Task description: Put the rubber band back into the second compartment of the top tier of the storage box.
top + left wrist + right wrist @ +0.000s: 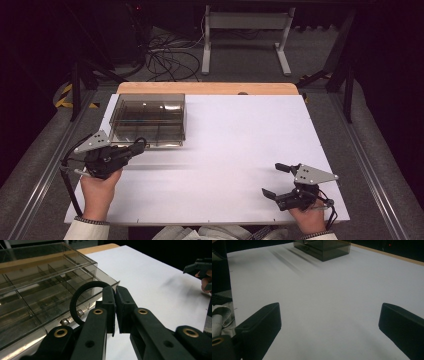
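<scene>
A black elastic ring (74, 299) is pinched at its right side by my left gripper (115, 293), which is shut on it. The ring stands upright just in front of a smoky clear compartment box (37, 285). In the high view the left gripper (140, 146) sits at the near edge of that box (147, 119), at the table's back left. My right gripper (273, 179) rests low at the front right, open, with nothing between its fingers. In the right gripper view it (329, 320) spans bare white table, with the box (322, 247) far ahead.
The white tabletop (225, 150) has a wooden strip (210, 88) along its far edge. The box has inner dividers and two metal latches (65, 321) on its near side. Beyond the table are cables (170, 57) and a white frame (245, 30) on the floor.
</scene>
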### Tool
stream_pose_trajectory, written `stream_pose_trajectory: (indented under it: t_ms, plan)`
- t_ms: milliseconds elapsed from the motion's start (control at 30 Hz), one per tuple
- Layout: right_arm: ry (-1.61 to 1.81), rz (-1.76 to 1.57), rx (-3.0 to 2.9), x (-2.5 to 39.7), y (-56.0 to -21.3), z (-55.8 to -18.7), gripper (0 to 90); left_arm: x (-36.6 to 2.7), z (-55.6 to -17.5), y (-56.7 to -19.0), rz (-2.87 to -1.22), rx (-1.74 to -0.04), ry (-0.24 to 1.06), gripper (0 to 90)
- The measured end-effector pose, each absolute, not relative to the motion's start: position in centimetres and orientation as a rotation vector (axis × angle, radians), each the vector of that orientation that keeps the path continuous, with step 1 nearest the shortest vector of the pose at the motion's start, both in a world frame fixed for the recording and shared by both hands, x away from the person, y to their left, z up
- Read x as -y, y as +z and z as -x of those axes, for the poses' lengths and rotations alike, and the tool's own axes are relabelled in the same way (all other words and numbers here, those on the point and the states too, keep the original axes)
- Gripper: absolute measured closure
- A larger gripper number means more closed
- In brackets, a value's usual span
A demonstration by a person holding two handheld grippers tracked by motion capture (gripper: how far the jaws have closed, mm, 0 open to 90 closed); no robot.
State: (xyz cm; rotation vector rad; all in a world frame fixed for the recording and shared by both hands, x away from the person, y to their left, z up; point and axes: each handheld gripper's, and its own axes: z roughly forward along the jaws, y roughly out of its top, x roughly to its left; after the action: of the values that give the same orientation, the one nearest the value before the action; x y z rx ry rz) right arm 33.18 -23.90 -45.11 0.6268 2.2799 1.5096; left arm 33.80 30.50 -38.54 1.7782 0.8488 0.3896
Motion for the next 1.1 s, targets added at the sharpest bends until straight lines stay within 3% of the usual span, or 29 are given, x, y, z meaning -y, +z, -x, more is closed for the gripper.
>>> stream_pose_trajectory:
  t_ms: [1100]
  plan:
    - [1.506,-0.632,-2.289,23.8,-45.2,-33.3,5.0,-29.6,-37.8,-37.6,-1.750,-0.854,0.462,85.9]
